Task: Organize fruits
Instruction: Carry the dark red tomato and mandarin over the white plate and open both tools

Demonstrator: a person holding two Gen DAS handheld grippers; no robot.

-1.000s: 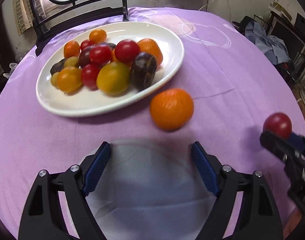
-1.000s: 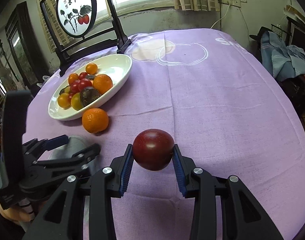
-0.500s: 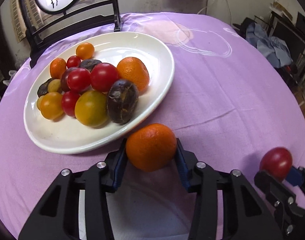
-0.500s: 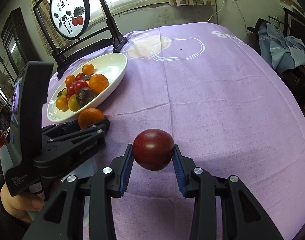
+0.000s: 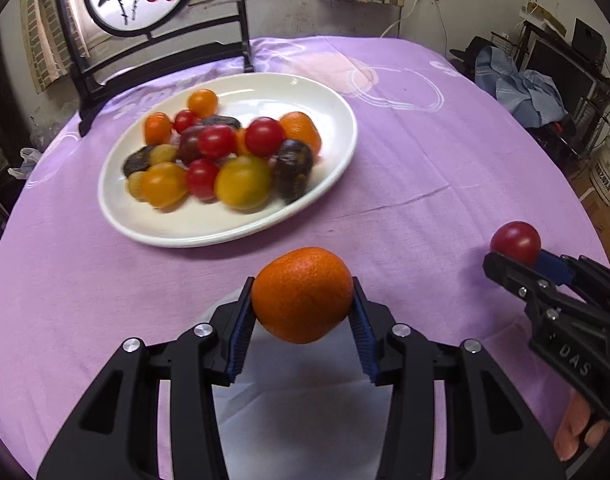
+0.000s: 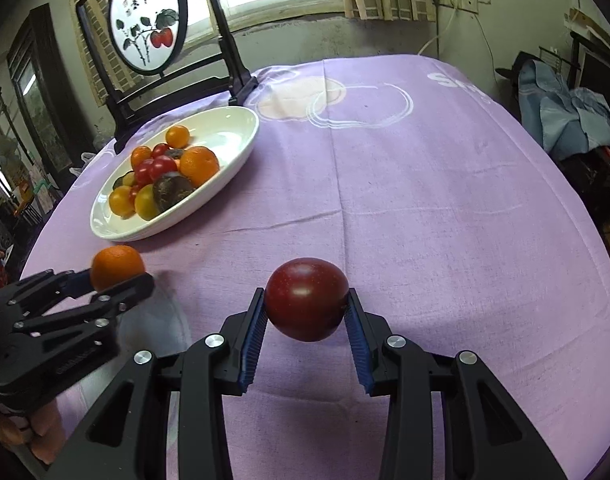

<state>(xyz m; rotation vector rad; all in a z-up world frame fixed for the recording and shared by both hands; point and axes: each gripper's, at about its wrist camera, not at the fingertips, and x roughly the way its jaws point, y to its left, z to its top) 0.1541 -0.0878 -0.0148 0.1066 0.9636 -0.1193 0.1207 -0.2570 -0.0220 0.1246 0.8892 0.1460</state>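
My left gripper (image 5: 301, 312) is shut on an orange (image 5: 301, 294) and holds it above the purple cloth, in front of the white plate (image 5: 337, 104). The plate holds several small red, yellow, orange and dark fruits. My right gripper (image 6: 305, 324) is shut on a dark red plum (image 6: 306, 305) and holds it above the cloth. The plum also shows at the right of the left wrist view (image 5: 515, 242). The orange and left gripper also show at the left of the right wrist view (image 6: 117, 266), with the plate (image 6: 241, 148) beyond.
A round table with a purple cloth (image 6: 425, 208) carries everything. A black stand with a round painted panel (image 6: 147, 20) stands behind the plate. A white patch (image 5: 297, 420) lies on the cloth under my left gripper. Clutter and blue clothes (image 6: 565, 116) lie off the table's right.
My left gripper closed on the orange beside the plate and lifted it off the cloth, drawing back from the plate. My right gripper keeps holding the plum, nearly still.
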